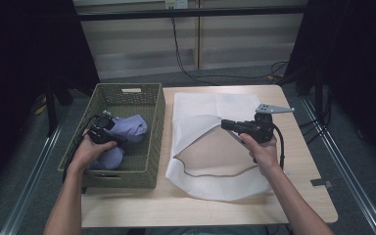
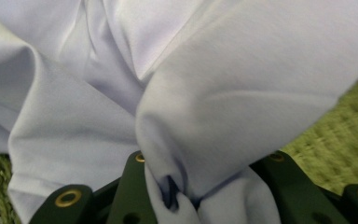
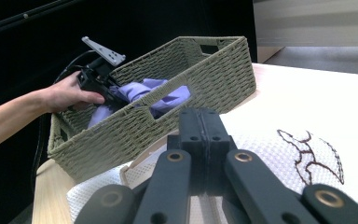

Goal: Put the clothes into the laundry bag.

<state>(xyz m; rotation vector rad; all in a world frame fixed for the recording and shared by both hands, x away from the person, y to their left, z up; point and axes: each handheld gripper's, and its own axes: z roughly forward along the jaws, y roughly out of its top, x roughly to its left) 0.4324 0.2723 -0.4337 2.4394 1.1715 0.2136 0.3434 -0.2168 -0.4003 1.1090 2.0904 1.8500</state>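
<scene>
A lavender cloth (image 1: 129,128) lies bunched in a green woven basket (image 1: 156,112) on the left of the table. My left gripper (image 1: 116,132) reaches into the basket and is shut on a fold of the cloth (image 2: 214,93), which bulges up between the jaws (image 2: 191,186). A white mesh bag (image 1: 215,107) lies flat to the right of the basket, its mouth gaping toward me. My right gripper (image 1: 223,124) is shut at the upper rim of that mouth and holds it lifted. The right gripper view looks past the pressed-together jaws (image 3: 200,126) at the basket (image 3: 205,79), the cloth (image 3: 144,88) and the left gripper (image 3: 114,95).
The wooden table (image 1: 298,196) ends close behind the basket and bag. Black cables (image 1: 186,63) run across the floor beyond it. Dark curtains stand at both sides. A brown embroidered mark (image 3: 312,158) shows on the bag.
</scene>
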